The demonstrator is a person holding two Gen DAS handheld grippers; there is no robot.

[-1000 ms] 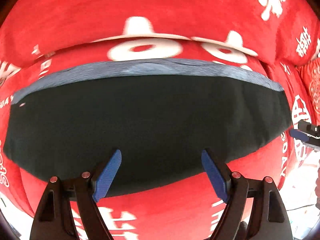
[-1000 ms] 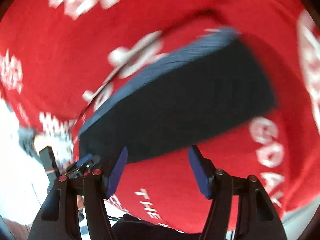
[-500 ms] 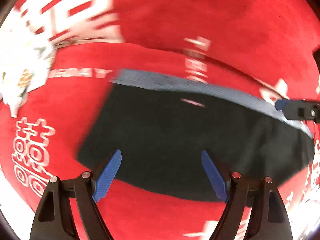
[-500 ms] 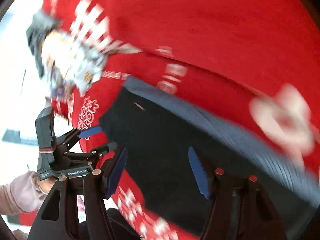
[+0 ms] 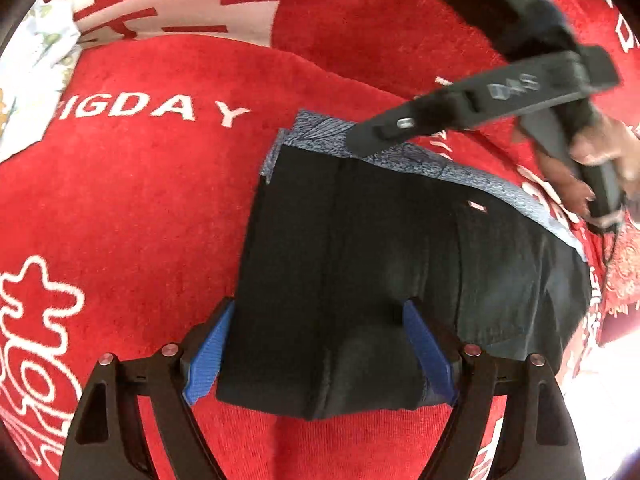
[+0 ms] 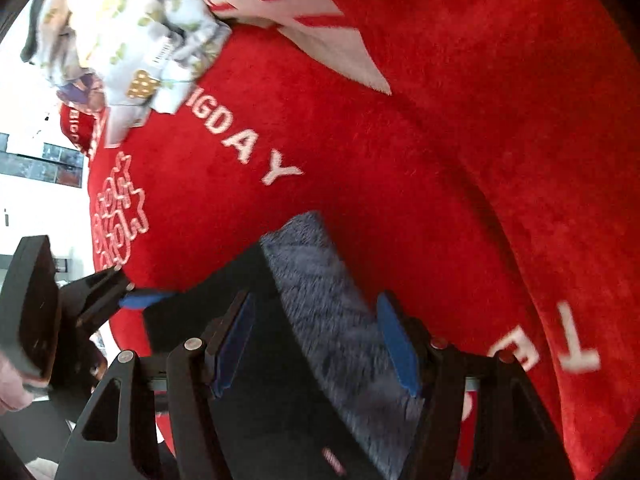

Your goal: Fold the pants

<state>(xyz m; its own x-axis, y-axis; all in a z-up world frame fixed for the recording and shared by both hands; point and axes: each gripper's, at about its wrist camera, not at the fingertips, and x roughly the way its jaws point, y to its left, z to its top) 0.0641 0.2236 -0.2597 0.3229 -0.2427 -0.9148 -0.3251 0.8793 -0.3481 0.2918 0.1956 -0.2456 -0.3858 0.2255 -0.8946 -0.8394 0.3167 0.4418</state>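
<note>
Left wrist view is showing the left gripper [image 5: 316, 354] hanging wide apart over the near edge of the black pants [image 5: 384, 264], pinching nothing. Those pants are lying folded on the red blanket [image 5: 132, 200], grey waistband [image 5: 460, 168] at their far side. Beyond that waistband the right gripper [image 6: 316, 344] is hovering, also wide and empty. For a neat fold, both should probably be gripping matching corners evenly, keeping edges aligned.

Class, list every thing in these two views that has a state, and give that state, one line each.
pants: folded into a compact block, lying flat on the red blanket
left gripper: open, straddling the pants' near end
right gripper: open, over the grey waistband
</note>
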